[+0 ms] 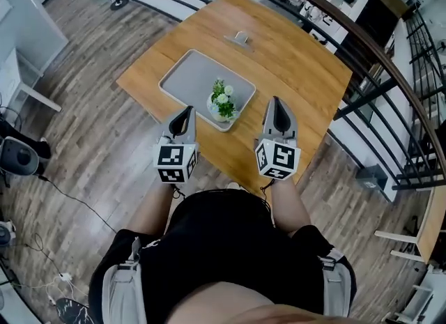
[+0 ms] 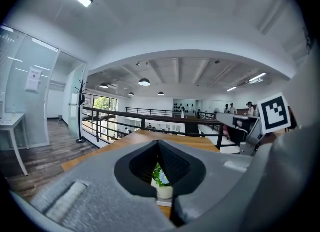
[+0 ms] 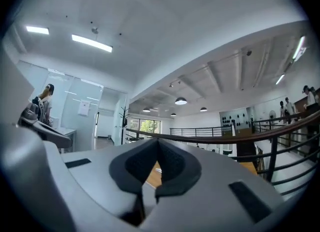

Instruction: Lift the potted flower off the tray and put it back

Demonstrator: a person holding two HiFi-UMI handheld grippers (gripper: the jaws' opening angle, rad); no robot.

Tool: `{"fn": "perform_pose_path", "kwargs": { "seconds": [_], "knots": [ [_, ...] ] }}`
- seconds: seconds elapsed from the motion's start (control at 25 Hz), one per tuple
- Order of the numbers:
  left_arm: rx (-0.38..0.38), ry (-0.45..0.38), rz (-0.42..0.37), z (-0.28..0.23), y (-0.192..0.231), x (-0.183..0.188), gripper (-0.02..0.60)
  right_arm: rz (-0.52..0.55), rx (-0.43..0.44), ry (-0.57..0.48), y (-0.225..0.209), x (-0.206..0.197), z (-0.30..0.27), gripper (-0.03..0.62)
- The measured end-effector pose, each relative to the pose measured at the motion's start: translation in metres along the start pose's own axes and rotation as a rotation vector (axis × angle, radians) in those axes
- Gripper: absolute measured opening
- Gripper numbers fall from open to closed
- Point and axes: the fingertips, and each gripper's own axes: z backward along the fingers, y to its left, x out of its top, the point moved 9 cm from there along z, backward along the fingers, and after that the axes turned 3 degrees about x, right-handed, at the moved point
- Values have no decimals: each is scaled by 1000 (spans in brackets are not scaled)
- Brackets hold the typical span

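Presently: pot (image 1: 223, 104) upright on tray (image 1: 187, 75); left gripper (image 1: 186, 111) and right gripper (image 1: 276, 100) closed, empty, nearby; fits pre-lift or post-return.

The right claw (image 3: 158, 142) is closed and empty, with the wooden table (image 3: 153, 175) showing behind its jaws.

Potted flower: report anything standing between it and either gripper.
Nothing visible. The potted flower sits at the near corner of the tray; only bare table lies between it and the left gripper and right gripper.
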Motion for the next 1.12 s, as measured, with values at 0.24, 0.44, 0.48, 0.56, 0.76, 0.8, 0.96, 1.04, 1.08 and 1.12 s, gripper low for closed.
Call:
{"fn": "perform_pose_path", "kwargs": {
  "seconds": [0.24, 0.44, 0.48, 0.56, 0.76, 0.8, 0.96, 1.04, 1.08, 1.12],
  "knots": [
    [-40, 4, -20, -13, -23, 9, 15, -47, 2, 2, -16, 3, 9, -6],
    [-52, 1, -30, -16, -37, 12, 15, -67, 13, 12, -28, 2, 12, -5],
    [-52, 2, -31, -17, -38, 11, 15, -71, 14, 13, -29, 2, 12, -5],
    [-50, 5, -32, -16, -41, 11, 15, -72, 18, 13, -31, 1, 15, -5],
    [-42, 4, -31, -13, -47, 10, 15, -71, 40, 15, -33, 0, 17, -5],
    [-41, 6, -31, -13, -48, 9, 15, -73, 42, 16, -33, 0, 17, -5],
    [-38, 10, -31, -10, -50, 8, 15, -80, 56, 16, -33, 0, 19, -5],
    [-36, 10, -30, -8, -50, 8, 15, -83, 64, 20, -32, 0, 21, -5],
    [-36, 10, -29, -6, -51, 8, 15, -84, 68, 21, -31, 0, 22, -5],
    [-35, 9, -29, -5, -51, 8, 15, -84, 71, 22, -30, 0, 23, -5]
  ]
}}
